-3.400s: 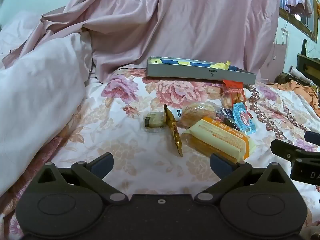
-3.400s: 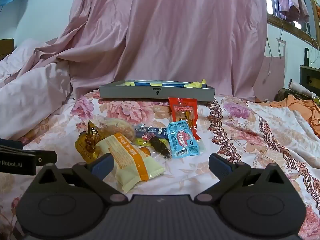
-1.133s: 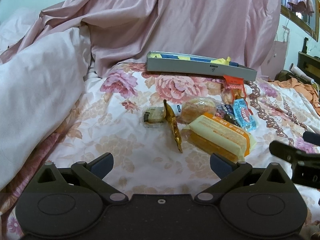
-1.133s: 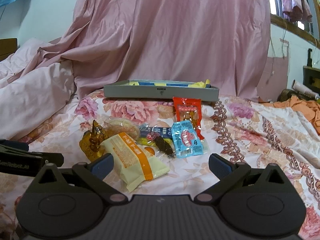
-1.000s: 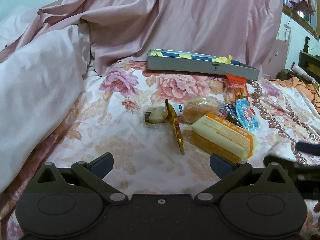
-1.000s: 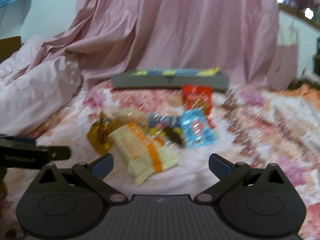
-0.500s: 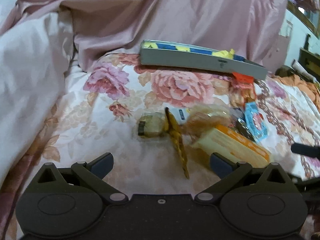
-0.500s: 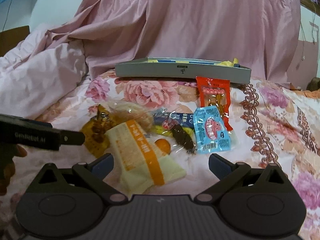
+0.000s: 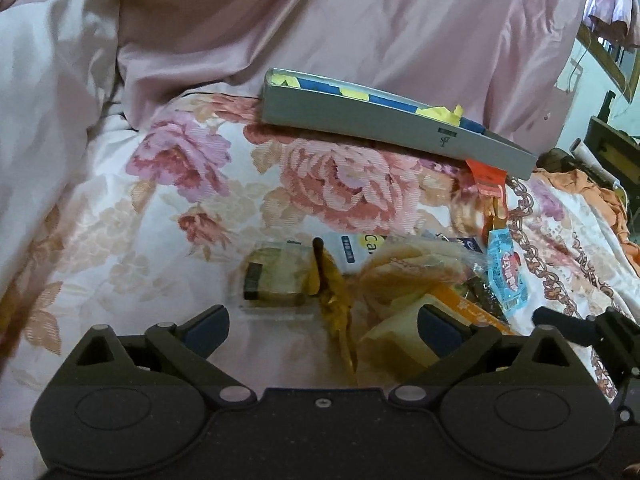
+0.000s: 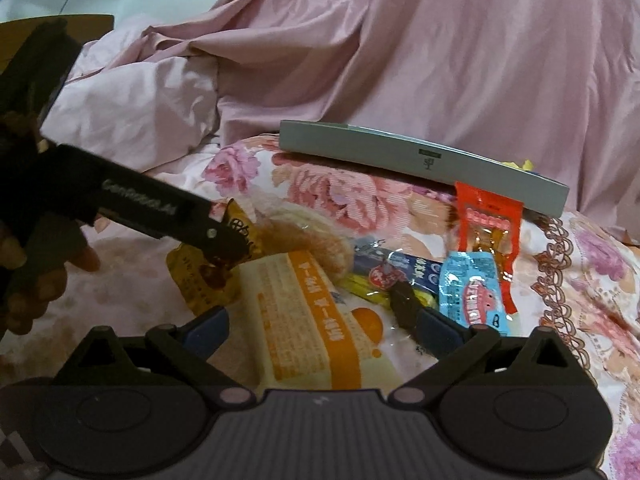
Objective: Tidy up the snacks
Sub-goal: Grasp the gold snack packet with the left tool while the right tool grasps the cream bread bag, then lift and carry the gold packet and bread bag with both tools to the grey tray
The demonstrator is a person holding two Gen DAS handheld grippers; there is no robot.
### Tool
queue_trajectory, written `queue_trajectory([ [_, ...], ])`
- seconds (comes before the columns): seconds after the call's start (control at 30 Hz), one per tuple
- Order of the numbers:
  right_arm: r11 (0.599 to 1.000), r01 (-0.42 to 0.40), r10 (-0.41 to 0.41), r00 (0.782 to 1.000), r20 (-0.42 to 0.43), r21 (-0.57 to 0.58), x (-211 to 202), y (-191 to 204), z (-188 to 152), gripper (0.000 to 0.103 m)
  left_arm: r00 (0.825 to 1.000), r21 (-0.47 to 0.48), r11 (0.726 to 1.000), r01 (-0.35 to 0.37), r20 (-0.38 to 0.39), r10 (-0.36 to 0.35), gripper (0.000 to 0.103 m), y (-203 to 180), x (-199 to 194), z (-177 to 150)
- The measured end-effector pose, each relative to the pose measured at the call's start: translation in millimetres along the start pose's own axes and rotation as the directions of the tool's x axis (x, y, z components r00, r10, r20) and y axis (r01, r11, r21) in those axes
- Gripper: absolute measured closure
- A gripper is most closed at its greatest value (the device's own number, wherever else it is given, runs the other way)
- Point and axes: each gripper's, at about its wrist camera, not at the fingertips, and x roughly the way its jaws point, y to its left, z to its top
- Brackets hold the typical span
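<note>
In the left wrist view, the left gripper (image 9: 322, 320) hangs low over a heap of snacks on the floral pink-and-cream bedspread (image 9: 168, 216), its 2 blue-tipped fingers (image 9: 206, 324) spread wide and holding nothing. Between them stands the crinkled amber-gold foil packet (image 9: 326, 288) on edge, so its face cannot be read. Just left of it lies a small clear-wrapped pale cake with a dark label (image 9: 268, 276). To the right, a clear-wrapped round bun (image 9: 404, 268) overlaps the cream-and-orange rectangular pack (image 9: 404, 332), whose near end is cut off by the right-hand finger. The light-blue sachet (image 9: 506, 268) is seen almost edge-on, and the red-orange pouch (image 9: 486, 178) shows only its top, touching the long flat grey box (image 9: 384, 130) at the back. The right gripper (image 9: 576, 326) shows only as a dark tip at the right edge.

The right wrist view shows the printed faces instead. The right gripper (image 10: 322, 322) is also spread wide and empty, with the cream-and-orange pack (image 10: 308, 312) lying between its fingers. The red-orange pouch (image 10: 486, 232) and light-blue sachet (image 10: 470, 292) lie flat and overlapping, beside a dark-blue wrapper (image 10: 408, 266) and a small dark brown packet (image 10: 402, 304). The left gripper (image 10: 224, 236) reaches in from the left, covering part of the foil packet (image 10: 200, 276); its finger spread cannot be told here. The hand (image 10: 36, 276) holding it is dim and cut off. The small cake is hidden.
</note>
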Motion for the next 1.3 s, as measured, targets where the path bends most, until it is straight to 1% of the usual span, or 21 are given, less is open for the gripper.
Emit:
queue_trajectory([
  [0.1,1.0,0.001,-0.001,1.0,-0.002,0.005,1.7,0.5,-2.2,0.011,1.0,0.008,1.0,0.016,-0.01,-0.016,0.007,-3.5,4.5,-0.2],
  [0.2,1.0,0.002,-0.002,1.0,-0.002,0.009,2.4,1.3,-3.4,0.015,1.0,0.009,1.0,0.026,-0.018,-0.025,0.01,-5.7,9.3,-0.3],
  [0.33,1.0,0.002,-0.002,1.0,0.016,-0.008,0.6,4.8,-4.0,0.019,0.998,-0.032,0.998,0.052,-0.019,-0.052,0.016,-0.4,12.1,0.9],
  [0.43,1.0,-0.004,0.004,1.0,0.022,-0.019,0.4,6.4,-4.4,0.024,0.997,-0.069,0.995,0.076,-0.02,-0.077,0.021,4.6,13.0,1.6],
  [0.5,1.0,-0.005,0.006,1.0,0.026,-0.023,0.3,7.1,-4.6,0.03,0.995,-0.082,0.992,0.094,-0.025,-0.096,0.027,6.2,14.3,1.8],
  [0.57,1.0,-0.003,0.003,0.999,0.032,-0.025,0.3,7.1,-4.4,0.032,0.993,-0.101,0.989,0.11,-0.025,-0.113,0.032,8.0,15.0,1.8],
  [0.6,1.0,-0.005,0.006,0.999,0.034,-0.024,0.4,6.7,-4.3,0.035,0.992,-0.106,0.987,0.119,-0.023,-0.122,0.037,8.3,15.3,1.9],
  [0.63,1.0,-0.006,0.007,0.999,0.036,-0.024,0.3,6.7,-4.2,0.035,0.992,-0.105,0.987,0.124,-0.021,-0.127,0.041,8.2,15.8,2.1],
  [0.7,1.0,-0.009,0.01,0.999,0.038,-0.025,0.4,7.0,-4.1,0.037,0.99,-0.104,0.985,0.135,-0.018,-0.138,0.05,8.8,16.9,2.2],
  [0.83,0.999,-0.012,0.013,1.0,0.027,-0.031,3.9,8.4,-4.4,0.037,0.986,-0.142,0.977,0.162,-0.018,-0.166,0.059,14.2,20.6,1.6],
  [0.9,1.0,-0.016,0.017,1.0,0.021,-0.026,6.6,7.7,-4.4,0.037,0.986,-0.165,0.974,0.156,-0.031,-0.163,0.065,17.7,23.3,0.8],
  [0.97,1.0,-0.018,0.018,1.0,0.021,-0.024,7.3,7.5,-4.6,0.037,0.989,-0.177,0.975,0.134,-0.042,-0.143,0.067,20.2,24.8,-0.6],
  [1.0,0.999,-0.017,0.017,1.0,0.021,-0.028,7.5,8.0,-4.5,0.037,0.99,-0.182,0.976,0.123,-0.049,-0.134,0.07,21.4,26.0,-0.9],
  [1.07,0.999,-0.017,0.018,1.0,0.022,-0.038,7.2,9.4,-4.6,0.037,0.99,-0.19,0.975,0.112,-0.059,-0.125,0.072,23.7,27.8,-1.9],
  [1.2,0.998,-0.015,0.016,1.0,0.017,-0.053,6.5,11.6,-3.9,0.039,0.991,-0.185,0.977,0.107,-0.058,-0.12,0.072,25.0,29.6,-2.6],
  [1.3,0.998,-0.018,0.017,1.0,-0.001,-0.065,10.1,13.5,-3.5,0.036,0.992,-0.179,0.979,0.103,-0.057,-0.115,0.071,24.5,32.0,-3.3],
])
